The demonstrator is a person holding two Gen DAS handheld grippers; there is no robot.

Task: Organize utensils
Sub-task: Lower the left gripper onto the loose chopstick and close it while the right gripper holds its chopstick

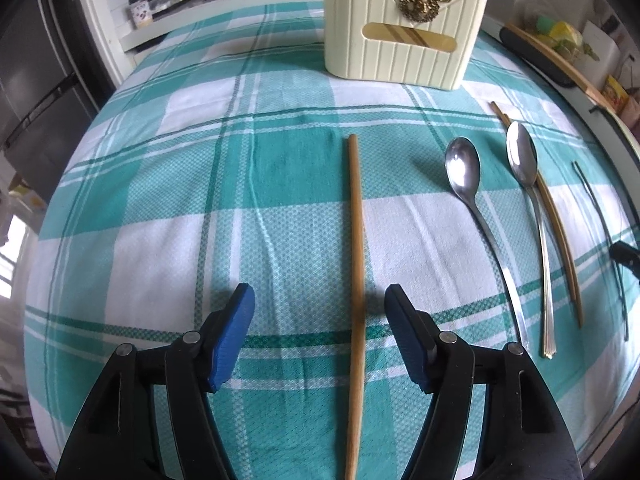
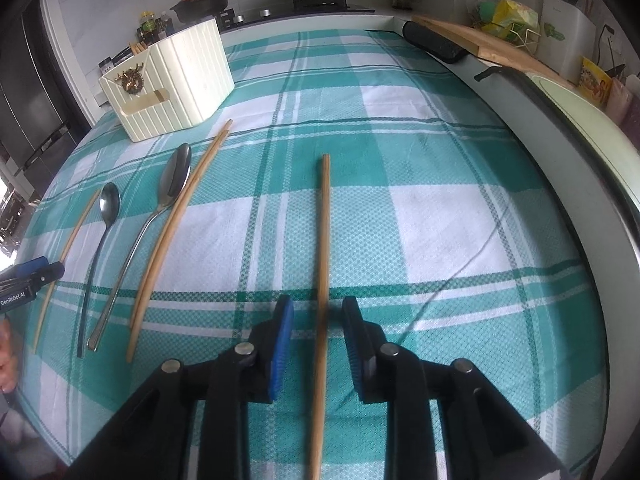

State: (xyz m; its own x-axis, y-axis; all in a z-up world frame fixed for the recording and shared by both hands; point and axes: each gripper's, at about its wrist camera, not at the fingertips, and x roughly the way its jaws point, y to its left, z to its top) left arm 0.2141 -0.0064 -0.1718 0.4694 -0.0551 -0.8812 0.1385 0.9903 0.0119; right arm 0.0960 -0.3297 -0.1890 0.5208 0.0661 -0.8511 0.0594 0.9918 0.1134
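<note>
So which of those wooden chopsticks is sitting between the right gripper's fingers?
The lone chopstick farthest right on the checked cloth, running between the open right gripper. The others lie left, beside the spoons.

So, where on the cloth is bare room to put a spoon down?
Free: the cloth left of the left gripper's chopstick, up to the holder; also right of the right gripper's chopstick, up to the counter edge. Crowded: around the spoons and chopstick pair.
</note>
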